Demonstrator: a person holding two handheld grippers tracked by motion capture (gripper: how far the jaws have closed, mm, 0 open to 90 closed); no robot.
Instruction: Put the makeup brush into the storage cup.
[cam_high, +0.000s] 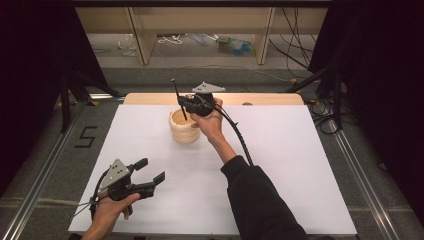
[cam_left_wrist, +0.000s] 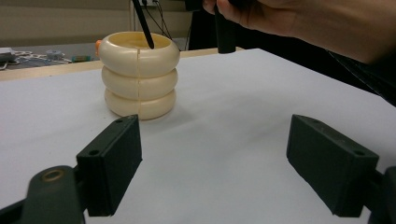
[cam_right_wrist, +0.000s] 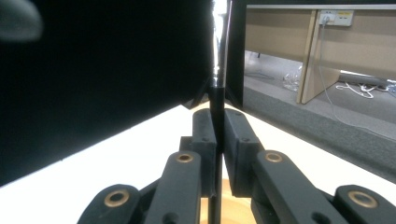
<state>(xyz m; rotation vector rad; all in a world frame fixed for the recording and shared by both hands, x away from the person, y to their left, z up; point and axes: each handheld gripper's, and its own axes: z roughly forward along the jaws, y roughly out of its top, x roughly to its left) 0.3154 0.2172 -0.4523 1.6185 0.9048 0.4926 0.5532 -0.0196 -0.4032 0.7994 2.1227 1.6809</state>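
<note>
Clamped on a thin black stick (cam_high: 178, 99), the right gripper (cam_high: 192, 106) sits at the 12 o'clock side of the sheet, just over the cream holder (cam_high: 184, 127); its own view shows both pads pinching the stick (cam_right_wrist: 216, 121) tight. The stick's lower end dips inside the holder's mouth (cam_left_wrist: 138, 45), leaning toward 11 o'clock. To finish cleanly, I'd bring it upright, sink it deeper, and only then let go (a tilted drop could nudge the light holder). Down at 7 o'clock, the left gripper (cam_high: 149, 171) rests with jaws wide and nothing between them. A white sheet (cam_high: 280, 165) covers the table; beyond it lie grey floor, wooden desk legs (cam_high: 142, 37) and loose cables, with black curtains (cam_high: 32, 65) on both sides.
</note>
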